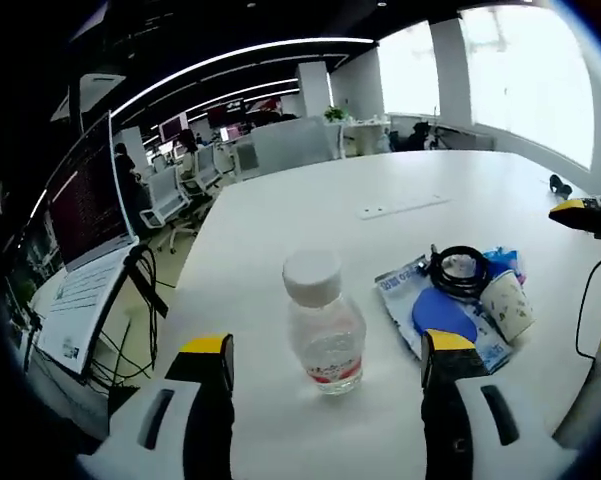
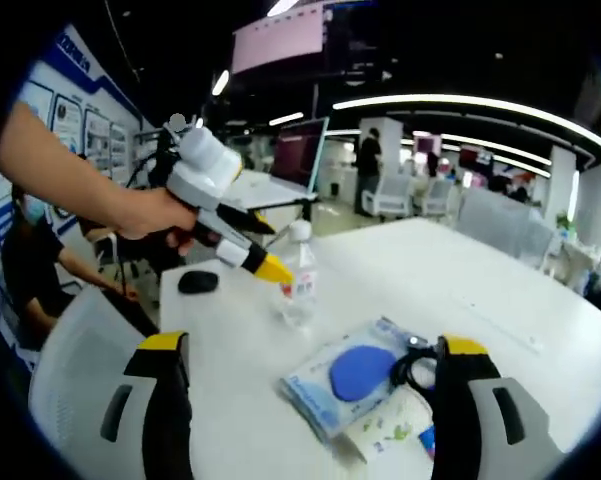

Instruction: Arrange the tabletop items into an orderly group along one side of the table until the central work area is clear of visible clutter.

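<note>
A clear water bottle (image 1: 323, 325) with a white cap stands upright on the white table (image 1: 310, 210), between the jaws of my left gripper (image 1: 328, 352), which is open and not touching it. To its right lie a blue packet (image 1: 435, 312), a black coiled cable (image 1: 460, 270) and a tipped paper cup (image 1: 507, 305). From the right gripper view, the left gripper (image 2: 260, 250), held by a hand, straddles the bottle (image 2: 298, 278). My right gripper (image 2: 313, 355) is open above the packet (image 2: 345, 375), cable (image 2: 415, 370) and cup (image 2: 385, 435), holding nothing.
An open laptop (image 1: 85, 235) with trailing cables sits at the table's left end. A black mouse (image 2: 197, 282) lies near the bottle. A flush socket strip (image 1: 403, 207) is set mid-table. A white chair (image 2: 70, 370) and a seated person (image 2: 25, 270) are beside the table.
</note>
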{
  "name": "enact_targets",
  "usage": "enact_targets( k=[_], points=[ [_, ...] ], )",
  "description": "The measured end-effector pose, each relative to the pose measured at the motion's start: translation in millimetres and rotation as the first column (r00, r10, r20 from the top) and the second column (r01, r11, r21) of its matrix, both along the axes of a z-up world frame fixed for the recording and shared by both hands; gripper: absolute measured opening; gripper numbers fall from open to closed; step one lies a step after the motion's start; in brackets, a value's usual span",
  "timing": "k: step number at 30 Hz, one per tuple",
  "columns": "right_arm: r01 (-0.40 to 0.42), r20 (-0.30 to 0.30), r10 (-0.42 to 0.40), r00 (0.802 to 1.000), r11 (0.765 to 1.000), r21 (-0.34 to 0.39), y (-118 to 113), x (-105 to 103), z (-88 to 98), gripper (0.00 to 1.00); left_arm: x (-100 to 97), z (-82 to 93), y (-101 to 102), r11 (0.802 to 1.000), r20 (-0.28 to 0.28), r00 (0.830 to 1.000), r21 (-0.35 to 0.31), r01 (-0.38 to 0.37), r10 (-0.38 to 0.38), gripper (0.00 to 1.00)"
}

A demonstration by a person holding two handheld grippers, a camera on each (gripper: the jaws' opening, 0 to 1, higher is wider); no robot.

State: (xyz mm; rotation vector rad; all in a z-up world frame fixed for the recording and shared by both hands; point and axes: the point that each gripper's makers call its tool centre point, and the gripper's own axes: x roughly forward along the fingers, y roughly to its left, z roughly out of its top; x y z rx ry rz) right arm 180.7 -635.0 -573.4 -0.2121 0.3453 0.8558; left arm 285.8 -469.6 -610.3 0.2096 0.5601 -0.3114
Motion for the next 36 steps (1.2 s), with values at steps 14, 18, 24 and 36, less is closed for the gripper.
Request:
enact_targets(
  k=[14, 18, 24, 36],
  points=[
    [0.045, 0.01, -0.045, 0.999, 0.999, 0.018, -28, -13, 2.8, 1.0, 5.6, -20.0, -13, 1.0, 0.003, 1.0, 0.017, 0.007, -0.007, 0.73],
    [0.07, -0.005, -0.07, 0.998, 0.997, 0.028, -34, -15, -1.6, 1.0, 7.5, -22.9, -13, 1.0, 0.001, 1.0, 0.028, 0.01, -0.01, 0.7],
    [0.092, -0.013, -0.091, 0.996, 0.996, 0.016, -39, -16, -5.8, 1.0, 12.6, -23.5, -11, 1.0, 0.018, 1.0, 0.018, -0.01, 0.009, 0.66],
    [0.156, -0.068, -0.154, 0.986, 0.988, 0.02, -54, -20, -23.5, 1.0, 20.0, -33.3, -10, 0.999, 0.059, 0.998, 0.038, -0.029, 0.026, 0.52]
  ],
)
